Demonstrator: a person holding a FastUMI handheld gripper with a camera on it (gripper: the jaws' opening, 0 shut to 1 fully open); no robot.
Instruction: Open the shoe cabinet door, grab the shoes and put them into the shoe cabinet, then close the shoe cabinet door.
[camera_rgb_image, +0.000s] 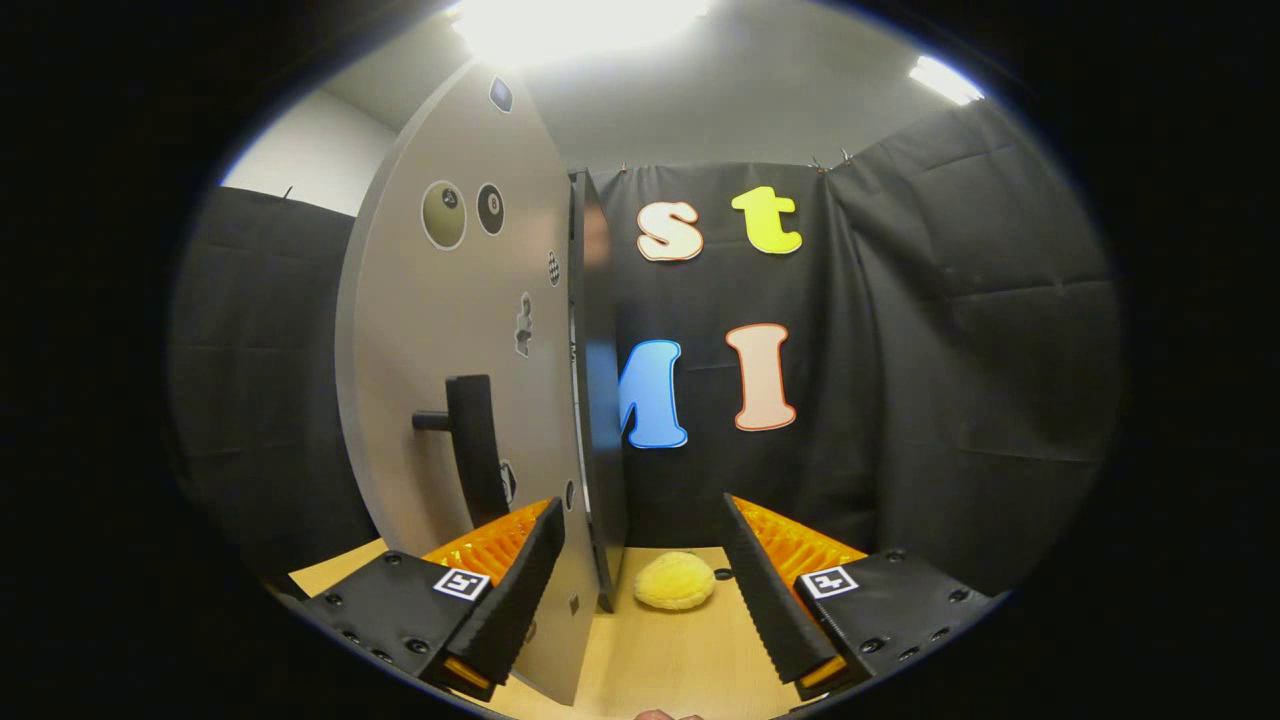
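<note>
Black cloth walls (950, 330), wood tabletop (660, 650), bright ceiling lights (575, 20).

Grey door (440, 330) w/ black handle (475, 445) (stickers dotted); yellow shoe (674, 581).

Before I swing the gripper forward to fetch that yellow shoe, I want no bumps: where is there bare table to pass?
Bare tabletop runs between the open gripper fingers up to the yellow shoe. Beside the left finger it is crowded: the open cabinet door with its dark handle stands edge-on there.
</note>
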